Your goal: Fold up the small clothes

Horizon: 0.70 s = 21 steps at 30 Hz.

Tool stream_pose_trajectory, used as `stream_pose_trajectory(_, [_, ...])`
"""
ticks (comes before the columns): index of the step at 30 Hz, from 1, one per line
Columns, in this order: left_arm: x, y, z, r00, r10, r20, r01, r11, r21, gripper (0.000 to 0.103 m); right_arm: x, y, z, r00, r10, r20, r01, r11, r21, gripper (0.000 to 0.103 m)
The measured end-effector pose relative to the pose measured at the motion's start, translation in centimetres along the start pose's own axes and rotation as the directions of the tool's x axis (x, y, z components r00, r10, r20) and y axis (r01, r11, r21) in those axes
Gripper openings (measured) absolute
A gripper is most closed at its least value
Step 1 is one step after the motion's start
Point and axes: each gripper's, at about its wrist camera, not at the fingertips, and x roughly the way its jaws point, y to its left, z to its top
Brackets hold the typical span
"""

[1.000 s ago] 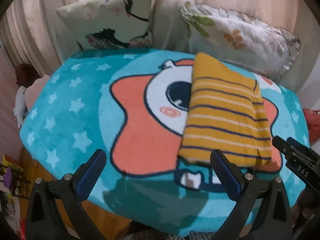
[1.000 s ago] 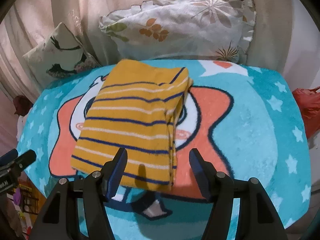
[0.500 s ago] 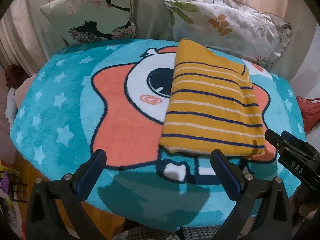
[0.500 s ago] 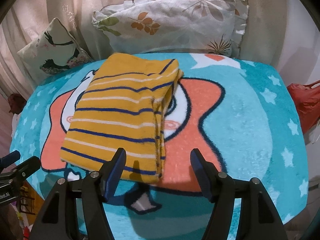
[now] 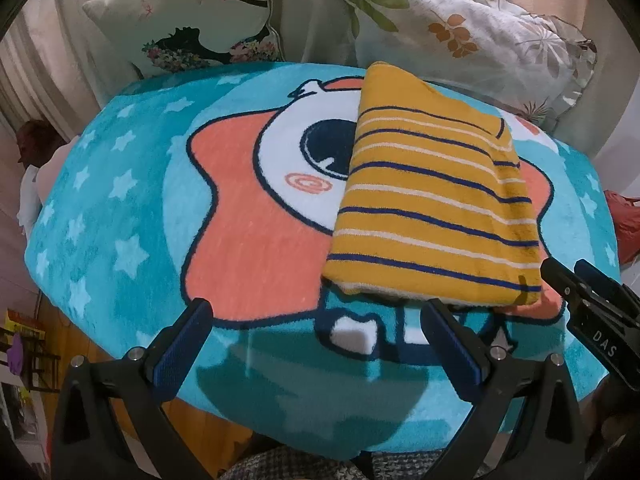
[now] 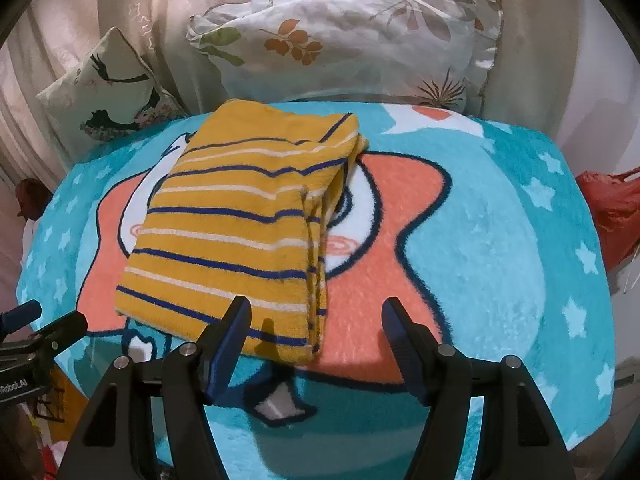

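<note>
Mustard-yellow knit garment with navy and cream stripes (image 5: 432, 204), folded into a thick rectangle, lies flat on a fluffy turquoise blanket printed with white stars and a coral cartoon star face (image 5: 120, 216). It covers the right half of the face's white patch, one long folded edge stacked in layers on the side nearer the right gripper (image 6: 316, 308). That black tool with blue finger pads hovers at the garment's near right corner, fingers spread wide and holding nothing; its left finger overlaps the near hem in the right wrist view, though contact cannot be judged. The left gripper (image 5: 316, 312), likewise spread wide and empty, hangs just short of the near hem. Behind the blanket lean a cream cushion printed with a dark dancer figure (image 5: 188, 20) and a ruffled white pillow with leaf prints (image 6: 352, 36).
</note>
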Motion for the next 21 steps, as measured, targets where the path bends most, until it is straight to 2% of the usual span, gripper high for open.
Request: stream_pose_trajectory(21, [1.1,-2.3,-0.3,0.998,-0.041,-0.042,0.042,0.999,0.022,0.103,-0.1,-1.8,-0.3,1.000,-0.024,0.007,0.024,1.000,-0.014,0.074])
